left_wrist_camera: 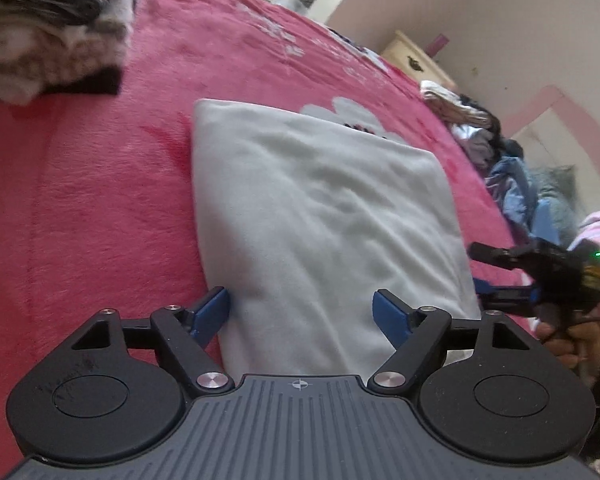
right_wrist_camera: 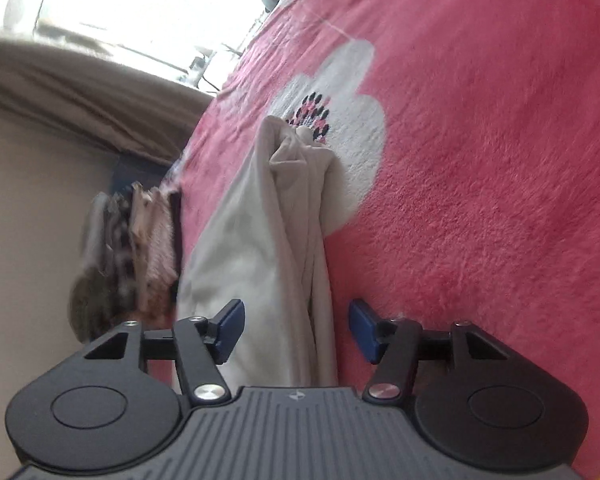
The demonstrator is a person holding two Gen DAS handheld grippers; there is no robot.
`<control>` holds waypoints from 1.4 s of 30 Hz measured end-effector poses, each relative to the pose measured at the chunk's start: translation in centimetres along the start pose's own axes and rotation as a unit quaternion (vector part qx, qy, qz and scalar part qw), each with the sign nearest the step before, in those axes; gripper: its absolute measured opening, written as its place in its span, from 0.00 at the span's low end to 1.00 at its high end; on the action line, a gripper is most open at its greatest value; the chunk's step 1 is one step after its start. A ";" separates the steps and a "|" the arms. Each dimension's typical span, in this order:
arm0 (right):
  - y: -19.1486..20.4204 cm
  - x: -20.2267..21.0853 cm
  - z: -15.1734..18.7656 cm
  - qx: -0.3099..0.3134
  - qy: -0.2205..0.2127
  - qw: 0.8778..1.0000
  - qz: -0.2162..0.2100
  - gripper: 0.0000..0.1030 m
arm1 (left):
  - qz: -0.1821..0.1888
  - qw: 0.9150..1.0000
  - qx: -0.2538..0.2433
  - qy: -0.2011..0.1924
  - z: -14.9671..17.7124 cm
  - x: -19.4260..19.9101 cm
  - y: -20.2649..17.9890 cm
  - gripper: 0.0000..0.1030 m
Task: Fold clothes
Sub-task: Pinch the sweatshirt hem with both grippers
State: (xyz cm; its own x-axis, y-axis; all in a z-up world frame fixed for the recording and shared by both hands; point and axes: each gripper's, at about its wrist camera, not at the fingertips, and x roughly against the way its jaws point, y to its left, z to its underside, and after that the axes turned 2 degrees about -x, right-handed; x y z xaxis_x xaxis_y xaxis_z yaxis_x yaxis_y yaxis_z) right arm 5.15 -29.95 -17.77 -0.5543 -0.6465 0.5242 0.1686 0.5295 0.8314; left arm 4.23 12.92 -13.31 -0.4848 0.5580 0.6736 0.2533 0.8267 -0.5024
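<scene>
Lying flat, folded cloth (left_wrist_camera: 320, 216), lengthwise away

Left hand-held gripper (left_wrist_camera: 301, 310) and right hand-held gripper (right_wrist_camera: 296, 330), both angled downward, jaws apart.

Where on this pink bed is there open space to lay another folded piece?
Bare pink blanket lies left of the white folded garment, below the stack of folded clothes. More lies beyond the white flower print. The bed's right edge is crowded with a heap of loose clothes.
</scene>
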 end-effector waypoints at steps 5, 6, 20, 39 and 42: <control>-1.2 -1.1 -1.7 -0.031 -0.001 0.998 -0.055 0.61 | 0.039 0.999 0.036 -0.004 -1.9 -1.3 1.8 0.78; -1.2 -1.4 -2.1 -0.032 0.000 0.998 -0.058 0.61 | 0.047 0.998 0.048 -0.004 -2.3 -1.4 2.3 0.77; -1.1 -3.4 -4.6 -0.032 0.005 0.996 -0.085 0.61 | 0.050 0.996 0.073 -0.009 -4.3 -2.3 4.6 0.82; -0.9 -5.6 -6.7 -0.015 0.014 0.995 -0.103 0.60 | 0.073 0.997 0.024 -0.025 -5.7 -4.5 3.9 0.83; -0.9 -5.2 -6.0 -0.018 0.016 0.994 -0.107 0.60 | 0.078 0.997 0.018 -0.015 -4.9 -3.6 4.1 0.82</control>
State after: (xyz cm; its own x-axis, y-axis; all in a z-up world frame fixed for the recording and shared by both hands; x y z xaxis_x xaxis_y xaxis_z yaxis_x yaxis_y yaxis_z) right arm 12.82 -30.35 -20.10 -0.5546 -0.7598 0.3394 0.0782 0.3585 0.9303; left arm 11.07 14.62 -15.12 -0.4668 0.6768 0.5693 0.2985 0.7265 -0.6189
